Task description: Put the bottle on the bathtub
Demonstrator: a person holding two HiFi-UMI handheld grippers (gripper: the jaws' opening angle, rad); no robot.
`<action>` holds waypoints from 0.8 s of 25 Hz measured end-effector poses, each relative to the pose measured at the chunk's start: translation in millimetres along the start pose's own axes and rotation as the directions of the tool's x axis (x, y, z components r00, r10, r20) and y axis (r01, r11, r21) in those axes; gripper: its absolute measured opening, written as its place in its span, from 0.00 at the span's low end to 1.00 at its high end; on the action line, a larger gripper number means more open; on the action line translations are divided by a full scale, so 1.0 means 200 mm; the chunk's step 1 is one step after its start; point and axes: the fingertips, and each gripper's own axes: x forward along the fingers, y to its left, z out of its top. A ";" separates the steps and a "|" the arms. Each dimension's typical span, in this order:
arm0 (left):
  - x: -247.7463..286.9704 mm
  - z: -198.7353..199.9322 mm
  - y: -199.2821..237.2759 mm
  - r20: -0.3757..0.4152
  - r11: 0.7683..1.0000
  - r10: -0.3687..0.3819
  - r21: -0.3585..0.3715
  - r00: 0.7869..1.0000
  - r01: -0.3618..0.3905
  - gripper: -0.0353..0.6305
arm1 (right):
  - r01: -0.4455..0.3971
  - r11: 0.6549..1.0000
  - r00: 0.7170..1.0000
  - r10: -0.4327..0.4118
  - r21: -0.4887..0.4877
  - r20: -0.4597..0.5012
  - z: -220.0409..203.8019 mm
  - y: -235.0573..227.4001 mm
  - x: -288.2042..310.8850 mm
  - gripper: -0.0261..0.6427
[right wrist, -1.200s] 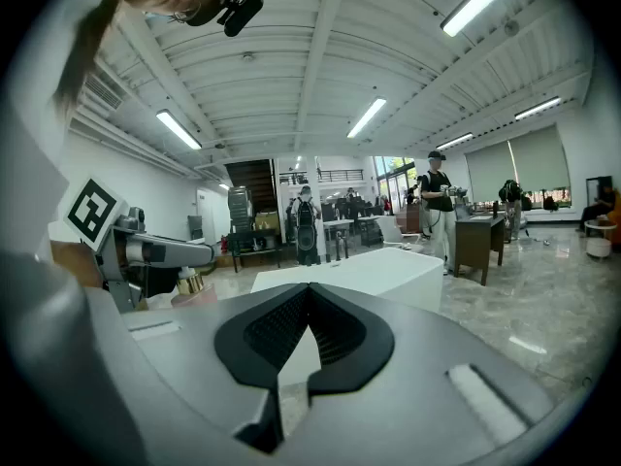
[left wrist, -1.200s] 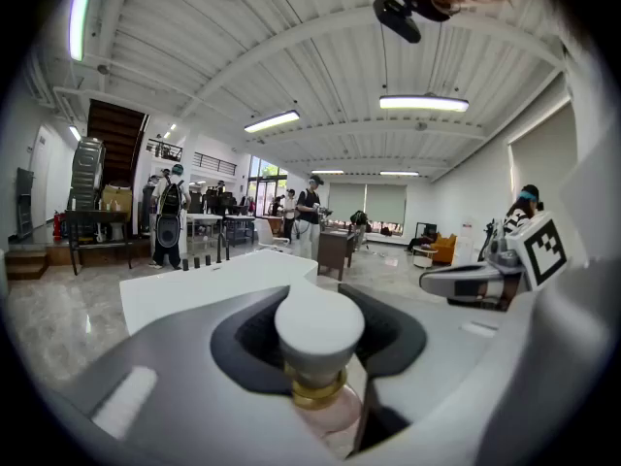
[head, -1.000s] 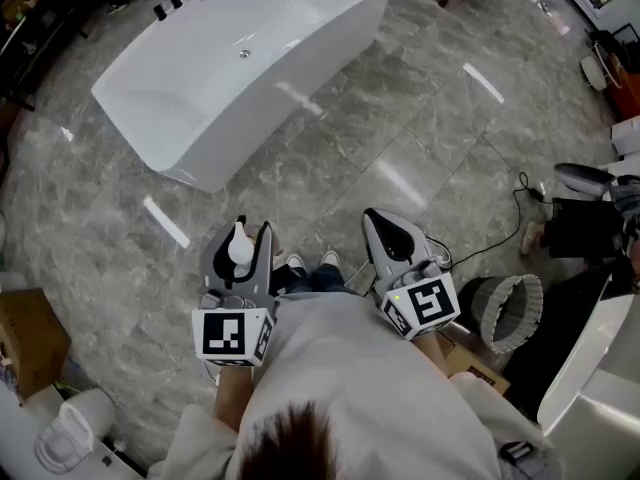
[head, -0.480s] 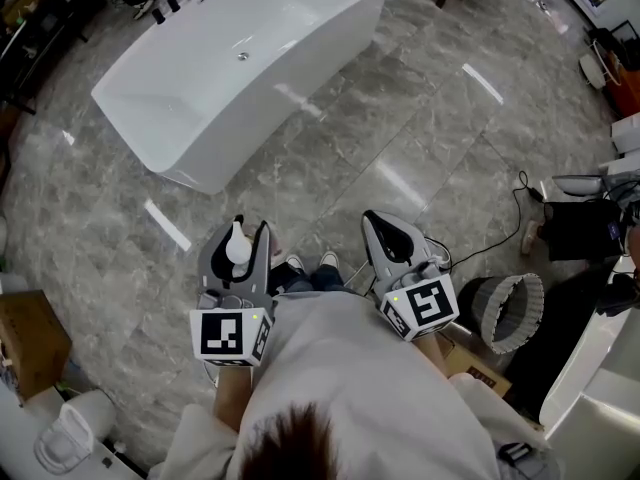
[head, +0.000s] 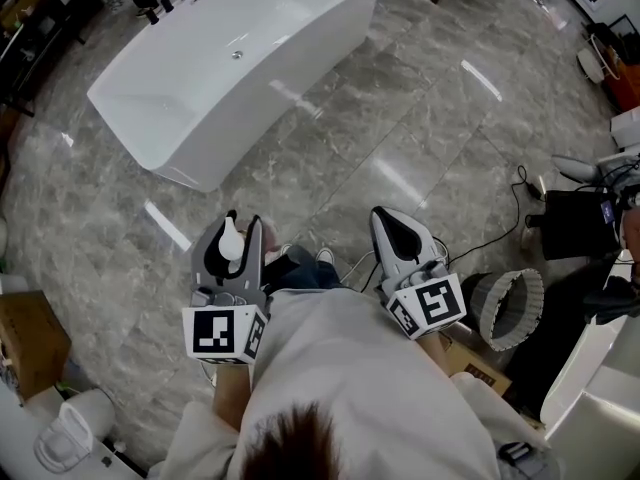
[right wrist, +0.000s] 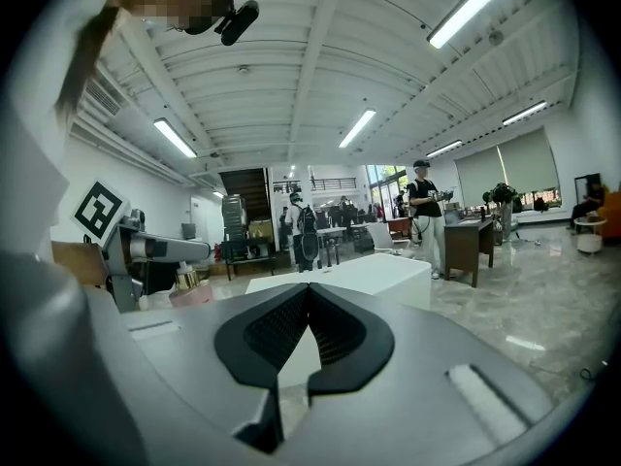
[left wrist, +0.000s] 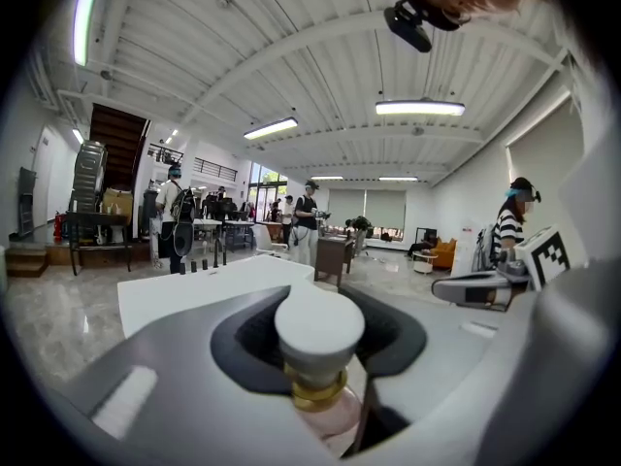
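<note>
1. both grippers drifted a bit since a second ago: left gripper slid a little left and up in the head view, right gripper eased slightly right. the long white freestanding bathtub also sits a touch further toward the top left corner now.
2. left gripper is clamped on the pale pink bottle with the round white cap and gold collar. its own view shows the cap poking up between the dark pads, with the jaws hugging the neck from both sides.
3. right gripper is squeezed closed with nothing in it. the two black ridged pads meet in a line in its view.
4. so the bottle's in my left gripper, held out over the glossy grey marble-look floor right in front of the person's body, well apart from the tub.
5. tub lies diagonally across the upper left of the head view. from the left gripper's camera its flat white top shows just beyond the jaws.
6. black-and-white marker cubes on both grippers sit close to the person's light shirt.
</note>
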 end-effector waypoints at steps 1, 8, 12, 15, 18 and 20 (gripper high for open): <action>0.00 0.00 0.00 -0.002 1.000 -0.001 -0.005 1.000 0.001 0.33 | 0.005 1.000 1.000 -0.005 0.003 -0.002 0.00 -0.01 -0.01 0.04; 0.05 0.03 0.02 -0.020 1.000 -0.003 0.008 1.000 0.003 0.33 | 0.021 0.999 1.000 -0.020 0.028 -0.014 0.00 -0.06 0.02 0.04; 0.13 0.04 0.08 -0.028 1.000 -0.004 0.006 1.000 0.004 0.33 | 0.028 0.999 0.999 -0.027 0.028 -0.039 -0.02 -0.08 0.10 0.04; 0.20 0.05 0.14 -0.037 1.000 -0.016 0.006 0.999 0.016 0.33 | 0.042 0.999 0.998 -0.041 0.030 -0.054 -0.02 -0.11 0.18 0.04; 0.30 0.07 0.22 -0.039 0.999 -0.031 0.007 0.999 0.031 0.33 | 0.053 0.998 0.997 -0.051 0.025 -0.060 0.01 -0.12 0.30 0.04; 0.38 0.09 0.29 -0.038 0.999 -0.044 0.013 0.998 0.044 0.33 | 0.061 0.998 0.997 -0.059 0.025 -0.056 0.03 -0.13 0.40 0.04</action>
